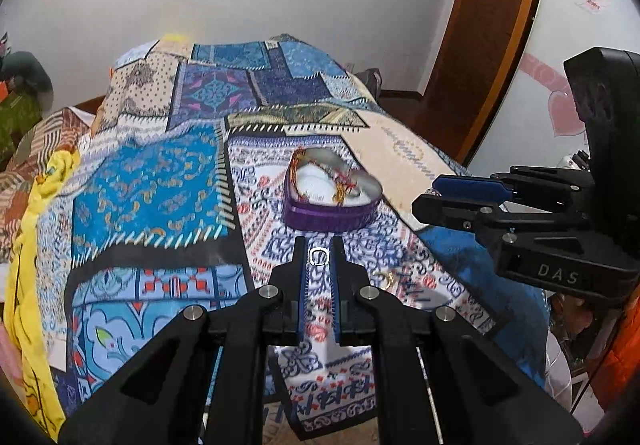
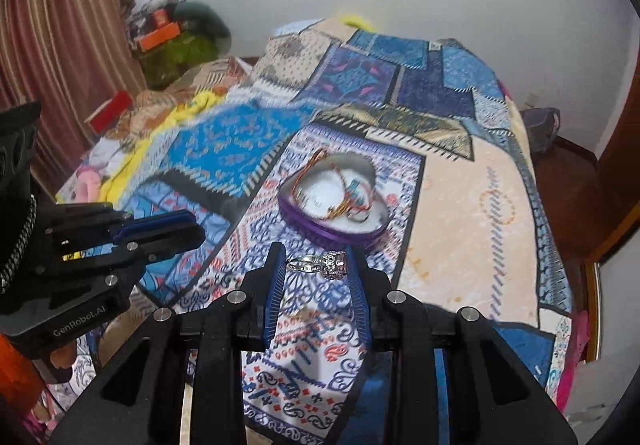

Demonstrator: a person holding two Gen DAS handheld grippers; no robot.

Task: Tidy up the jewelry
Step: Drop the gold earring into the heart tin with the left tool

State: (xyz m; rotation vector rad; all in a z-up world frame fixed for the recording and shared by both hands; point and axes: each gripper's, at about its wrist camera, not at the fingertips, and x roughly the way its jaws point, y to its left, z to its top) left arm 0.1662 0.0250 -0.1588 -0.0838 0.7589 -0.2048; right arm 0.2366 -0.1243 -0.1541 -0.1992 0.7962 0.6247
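A purple heart-shaped tin [image 1: 326, 219] lies open on the patchwork bedspread, with gold and red chains tangled inside on a white lining. Just in front of it my left gripper [image 1: 318, 245] is shut on a small silver ring [image 1: 319, 256]. In the right wrist view the same tin [image 2: 328, 235] sits ahead, and my right gripper [image 2: 316, 257] is shut on a silver ring with a large stone cluster [image 2: 322, 264] lying crosswise between the pads. Each gripper shows in the other's view: the right gripper [image 1: 444, 195] at the right, the left gripper [image 2: 176, 231] at the left.
A small gold piece [image 1: 385, 279] lies on the bedspread [image 1: 160, 181] below the tin. A yellow cloth [image 1: 28, 229] bunches at the bed's left edge. A wooden door [image 1: 480, 45] stands at the right; curtains [image 2: 60, 25] and cluttered boxes [image 2: 164, 33] are at the far left.
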